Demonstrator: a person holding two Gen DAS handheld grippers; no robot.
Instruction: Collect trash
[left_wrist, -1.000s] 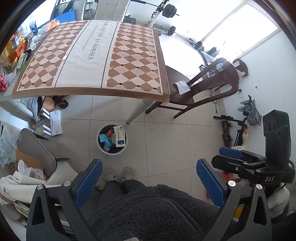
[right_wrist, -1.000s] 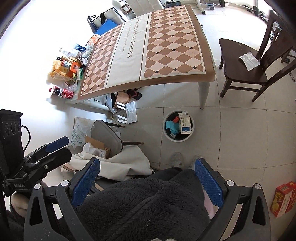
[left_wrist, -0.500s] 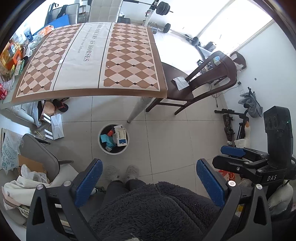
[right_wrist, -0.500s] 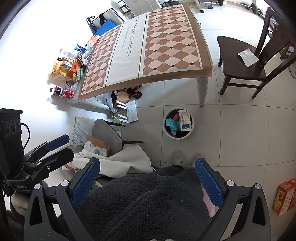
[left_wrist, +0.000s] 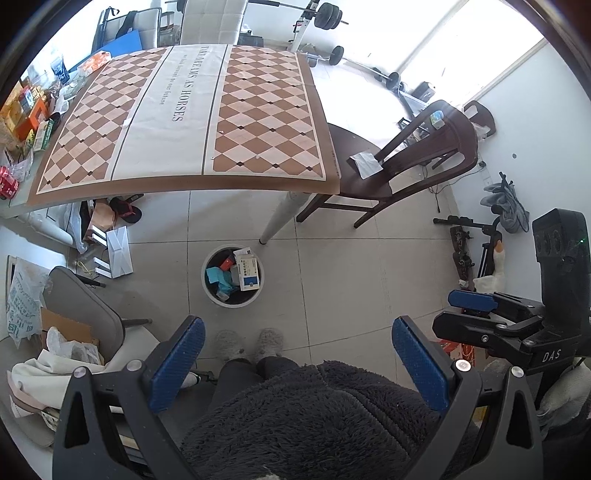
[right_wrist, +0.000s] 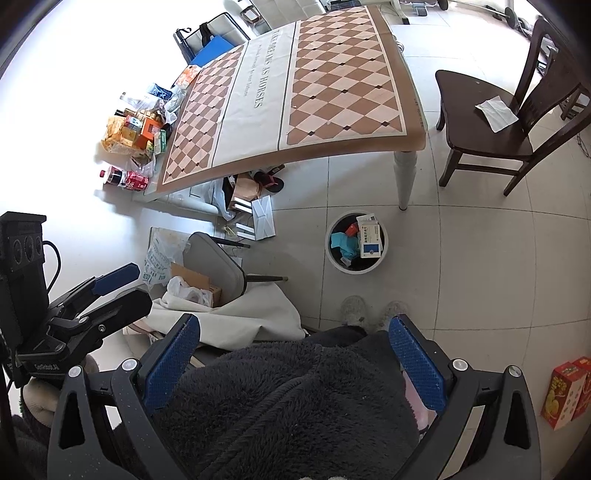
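Note:
A round white trash bin (left_wrist: 232, 276) (right_wrist: 355, 242) stands on the tiled floor by the table leg, holding boxes and teal wrappers. My left gripper (left_wrist: 295, 365) hangs high above the floor, open and empty, over the person's dark fleece and slippers. My right gripper (right_wrist: 295, 363) is likewise open and empty, held at the same height. Each gripper also shows at the side of the other's view: the right gripper (left_wrist: 476, 310) and the left gripper (right_wrist: 110, 284). A white tissue (left_wrist: 365, 165) (right_wrist: 496, 108) lies on the dark wooden chair seat.
A table (left_wrist: 192, 110) (right_wrist: 288, 99) with a diamond-patterned cloth fills the far side. Snack packs and bottles (right_wrist: 136, 136) crowd its left end. A grey chair (right_wrist: 218, 262) with cloth and bags stands left; red boxes (right_wrist: 569, 389) sit on the floor right. Weights (left_wrist: 328, 16) lie beyond.
Both grippers have risen a little, so the table, bin and chair look smaller and lower in view. Both stay open and empty.

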